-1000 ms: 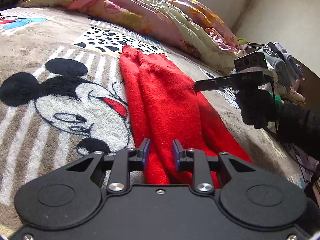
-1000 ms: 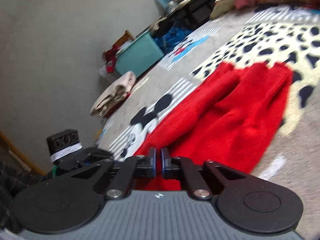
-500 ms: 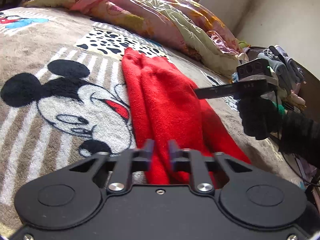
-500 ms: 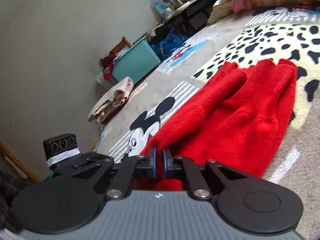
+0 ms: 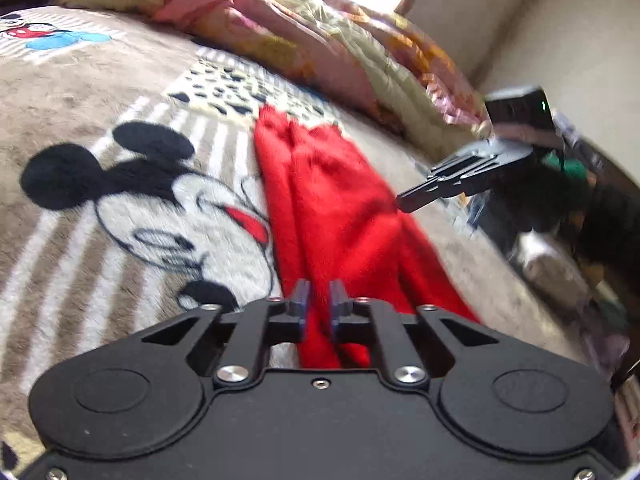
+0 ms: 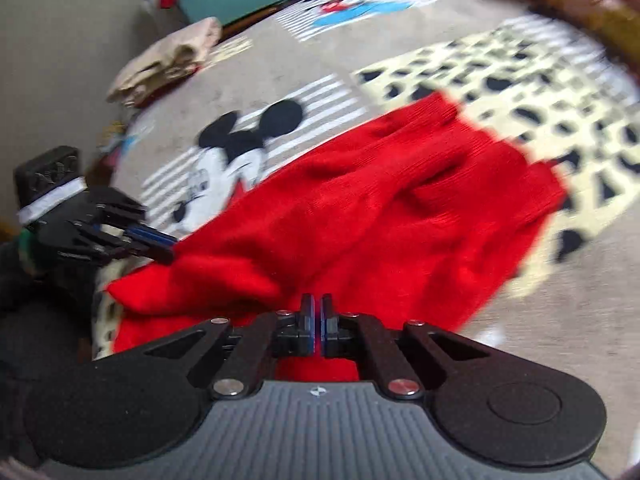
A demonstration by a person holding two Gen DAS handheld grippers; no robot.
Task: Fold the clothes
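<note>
Red knit sweater (image 5: 340,216) is lying lengthwise on the cartoon-mouse blanket (image 5: 80,208) at frame centre. Left gripper (image 5: 319,300), nearly closed after opening slightly, is pinching its near edge; right gripper (image 6: 316,314) is clamping another fold.

Left tool (image 5: 319,300) pointing shallowly downward, with jaws just opened a little and a fold of the red garment (image 5: 336,216) pinched between the pads. Right tool (image 6: 316,312) tilted more steeply down, with jaws nearly together on a thin fold of the same garment. Both gripped by black-gloved hands.
</note>
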